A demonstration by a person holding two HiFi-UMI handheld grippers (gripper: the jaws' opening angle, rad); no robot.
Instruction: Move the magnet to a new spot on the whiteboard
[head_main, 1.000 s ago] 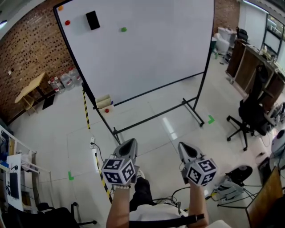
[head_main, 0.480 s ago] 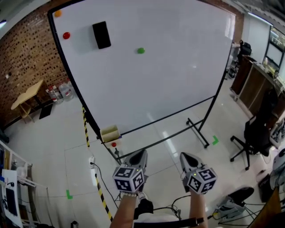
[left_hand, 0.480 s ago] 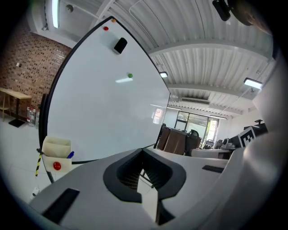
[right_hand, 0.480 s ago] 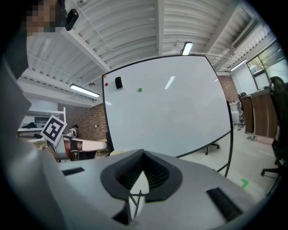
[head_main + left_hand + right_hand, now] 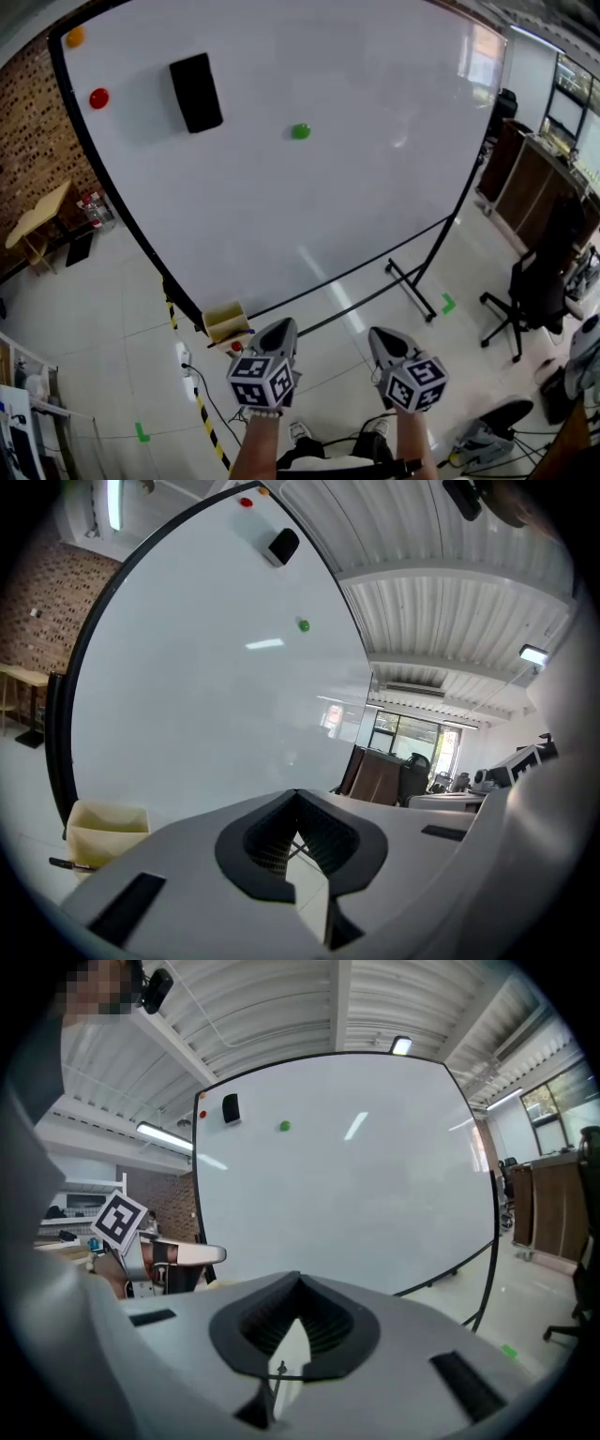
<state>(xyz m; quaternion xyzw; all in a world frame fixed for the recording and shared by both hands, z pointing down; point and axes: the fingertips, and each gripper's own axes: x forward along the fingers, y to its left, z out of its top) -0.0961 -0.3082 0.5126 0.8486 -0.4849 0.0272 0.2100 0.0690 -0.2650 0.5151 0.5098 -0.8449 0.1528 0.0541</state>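
The magnet we mark as the green magnet is a small, smooth round button stuck on the glossy whiteboard, well apart from both tools and at about 12 o'clock from them in the head view. At its 10 o'clock sits a flat black rectangular eraser. At 9 o'clock of that is a round red magnet, with an orange magnet near the board's corner at 11 o'clock. Our left tool has its ribbed dark pads brought together with nothing between them. Our right tool is likewise closed and empty, touching nothing. At 10 o'clock of the left tool, a pale yellow box hangs at the board's lower edge. We cannot make out its contents.
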